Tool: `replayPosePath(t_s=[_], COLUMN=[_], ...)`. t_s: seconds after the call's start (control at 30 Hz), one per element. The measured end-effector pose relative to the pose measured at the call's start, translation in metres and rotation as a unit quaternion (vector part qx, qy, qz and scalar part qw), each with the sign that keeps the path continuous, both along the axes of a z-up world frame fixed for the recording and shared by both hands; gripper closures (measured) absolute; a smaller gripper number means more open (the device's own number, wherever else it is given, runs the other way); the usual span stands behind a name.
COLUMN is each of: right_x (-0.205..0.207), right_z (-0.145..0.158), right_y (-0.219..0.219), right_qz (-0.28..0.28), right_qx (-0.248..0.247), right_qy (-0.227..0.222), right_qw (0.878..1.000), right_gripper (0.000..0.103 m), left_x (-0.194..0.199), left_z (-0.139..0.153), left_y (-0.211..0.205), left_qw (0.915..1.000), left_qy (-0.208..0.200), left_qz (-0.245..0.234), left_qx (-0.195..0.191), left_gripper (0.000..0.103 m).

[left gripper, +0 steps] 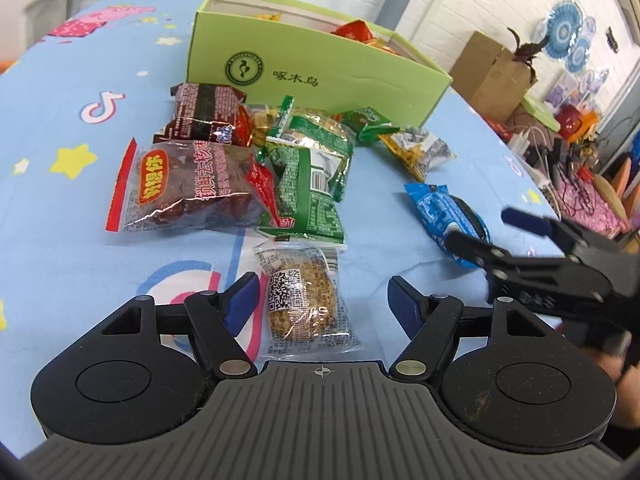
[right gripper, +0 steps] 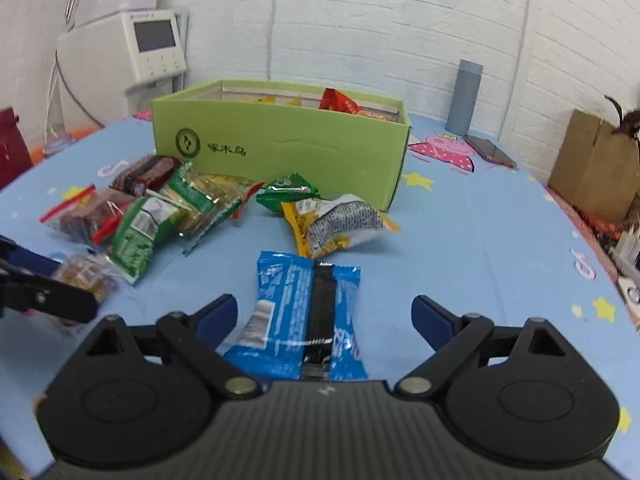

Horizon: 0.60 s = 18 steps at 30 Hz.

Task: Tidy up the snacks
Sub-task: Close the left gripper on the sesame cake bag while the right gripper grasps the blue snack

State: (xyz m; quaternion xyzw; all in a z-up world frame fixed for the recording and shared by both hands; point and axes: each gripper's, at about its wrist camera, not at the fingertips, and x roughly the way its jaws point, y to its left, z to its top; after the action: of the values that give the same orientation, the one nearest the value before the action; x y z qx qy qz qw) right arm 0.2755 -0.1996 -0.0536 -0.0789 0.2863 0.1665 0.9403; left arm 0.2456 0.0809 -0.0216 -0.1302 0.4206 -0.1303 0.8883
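Left gripper [left gripper: 322, 300] spread around the clear cookie packet [left gripper: 306, 304], right gripper [right gripper: 324, 316] wide over the blue packet [right gripper: 298, 320] — both well short of the green box [right gripper: 280, 152]. Pinch mid-packet, square — foil slips.

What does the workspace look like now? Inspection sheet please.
Surface: table under a blue cartoon-print cloth.
Job's things: green box, open, some snacks inside; loose packets in front of it; cookie pack and blue pack nearest.
Clutter: grey bottle and phone behind the box.
Grippers: left gripper open, cookie pack between its fingers, untouched; right gripper open astride the blue pack.
Cables: tangle with chargers past the table edge.
Surroundings: white brick wall, cardboard box, white machine.
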Motion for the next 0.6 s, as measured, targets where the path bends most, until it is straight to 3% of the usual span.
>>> replayPosePath(t_s=[0.1, 0.23, 0.37, 0.6], right_x=[-0.005, 0.005, 0.014, 0.015], right_z=[-0.003, -0.011, -0.017, -0.018], right_y=[-0.002, 0.013, 0.018, 0.018], right_qz=[0.006, 0.003, 0.012, 0.021], right_qx=[0.037, 0.017, 0.013, 0.015], right_qy=[0.020, 0.020, 0.034, 0.043], right_qw=[0.999, 1.000, 0.999, 0.999], right_gripper=[0.010, 0.010, 0.011, 0.013], left_x=[-0.001, -0.005, -0.006, -0.005], left_z=[0.001, 0.001, 0.000, 0.000], left_y=[-0.005, -0.014, -0.015, -0.016], left_qw=[0.9999, 0.9991, 0.9989, 0.9977], left_qy=[0.000, -0.008, -0.012, -0.016], left_qz=[0.003, 0.002, 0.003, 0.009], left_qx=[0.013, 0.042, 0.046, 0.066], left_gripper=[0.043, 0.043, 0.043, 0.060])
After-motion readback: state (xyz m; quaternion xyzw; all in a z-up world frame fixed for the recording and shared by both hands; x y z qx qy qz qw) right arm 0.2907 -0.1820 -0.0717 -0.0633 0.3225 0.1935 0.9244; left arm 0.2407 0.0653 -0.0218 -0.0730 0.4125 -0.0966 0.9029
